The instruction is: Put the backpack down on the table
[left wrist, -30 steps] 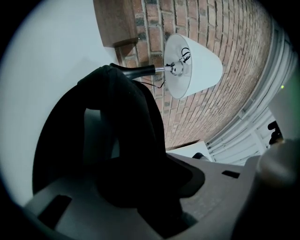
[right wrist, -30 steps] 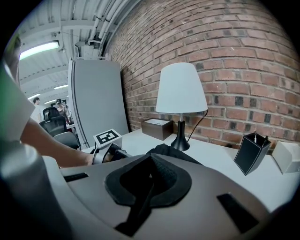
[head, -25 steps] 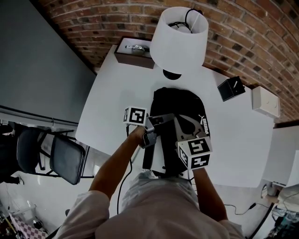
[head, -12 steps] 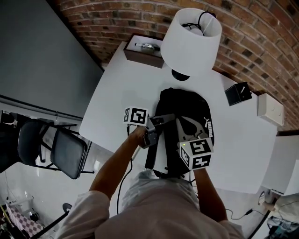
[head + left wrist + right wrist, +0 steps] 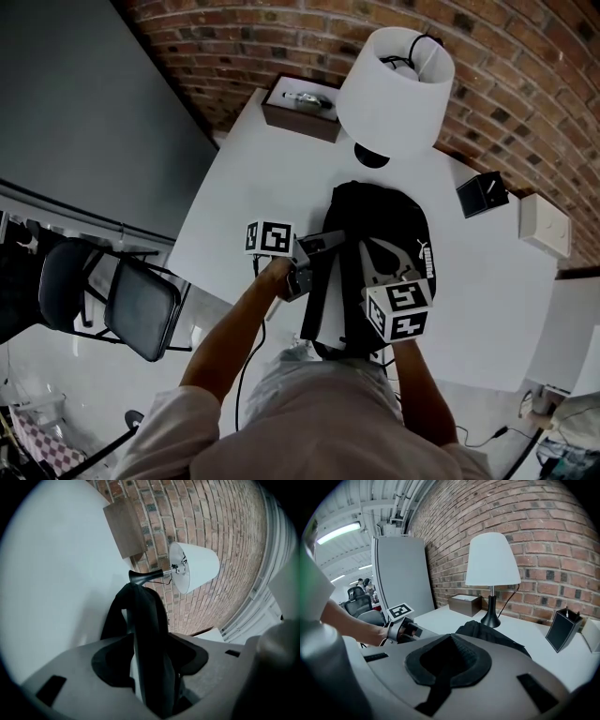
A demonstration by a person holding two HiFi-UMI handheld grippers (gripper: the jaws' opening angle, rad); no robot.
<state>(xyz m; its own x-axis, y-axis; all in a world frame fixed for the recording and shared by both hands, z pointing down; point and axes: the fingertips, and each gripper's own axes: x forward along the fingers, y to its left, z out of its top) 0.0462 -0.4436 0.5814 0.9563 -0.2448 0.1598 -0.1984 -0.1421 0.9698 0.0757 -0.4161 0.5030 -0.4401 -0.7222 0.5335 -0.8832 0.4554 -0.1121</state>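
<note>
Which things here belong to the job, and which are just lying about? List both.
Job: backpack, table.
Lying about: lamp, wooden box, black box, chair.

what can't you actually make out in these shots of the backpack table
Near end of the backpack: head view, the person's body covers it.
Contents of the brown box: too small in the head view and right gripper view; the left gripper view shows only its side.
White box by the wall: small in the head view, cut off by the right gripper view's edge.
</note>
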